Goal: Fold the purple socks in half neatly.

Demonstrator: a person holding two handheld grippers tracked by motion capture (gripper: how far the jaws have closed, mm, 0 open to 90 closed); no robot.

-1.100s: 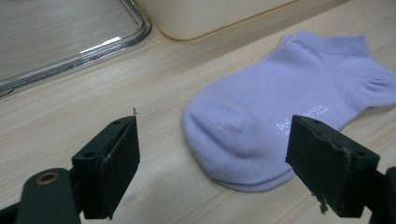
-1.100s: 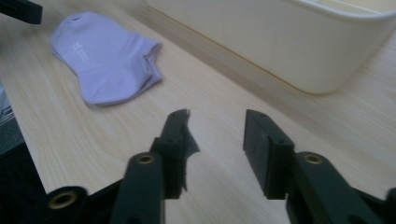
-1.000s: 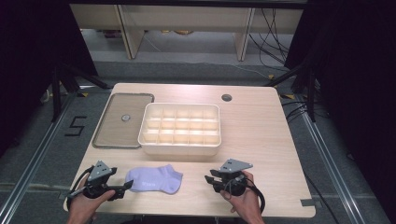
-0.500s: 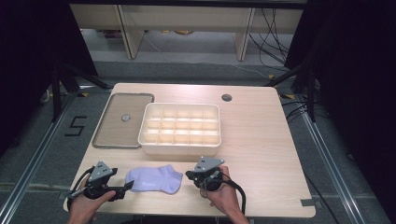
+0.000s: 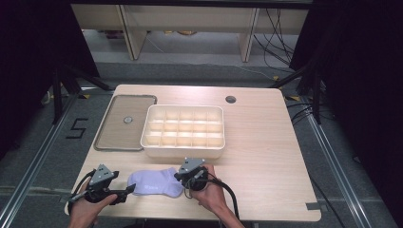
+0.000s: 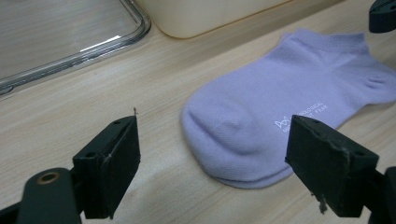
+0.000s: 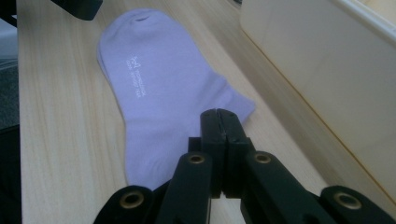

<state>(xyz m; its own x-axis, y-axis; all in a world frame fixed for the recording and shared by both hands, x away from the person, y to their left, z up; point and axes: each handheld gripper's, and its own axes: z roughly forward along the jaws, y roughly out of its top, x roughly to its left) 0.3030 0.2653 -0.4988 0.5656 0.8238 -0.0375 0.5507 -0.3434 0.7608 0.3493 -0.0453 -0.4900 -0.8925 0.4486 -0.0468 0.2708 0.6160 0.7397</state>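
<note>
A lilac ankle sock (image 5: 153,183) lies flat near the table's front edge, toe to the left and cuff to the right. My left gripper (image 5: 124,194) rests at its toe end with the jaws open. In the left gripper view the sock (image 6: 261,107) lies just ahead of the gripper (image 6: 212,163), between the lines of the two pads and untouched. My right gripper (image 5: 179,176) is at the cuff end. In the right gripper view its jaws (image 7: 223,114) are pressed together over the heel edge of the sock (image 7: 154,84), with no cloth visible between them.
A cream box (image 5: 180,152) divided into several compartments stands just behind the sock, its wall close to the right gripper (image 7: 327,70). A clear lid (image 5: 121,123) lies left of the box. A cable hole (image 5: 231,99) sits at the back of the table.
My right gripper has travelled left along the front of the table, from well right of the sock to its cuff end. The left gripper and the sock have stayed put.
</note>
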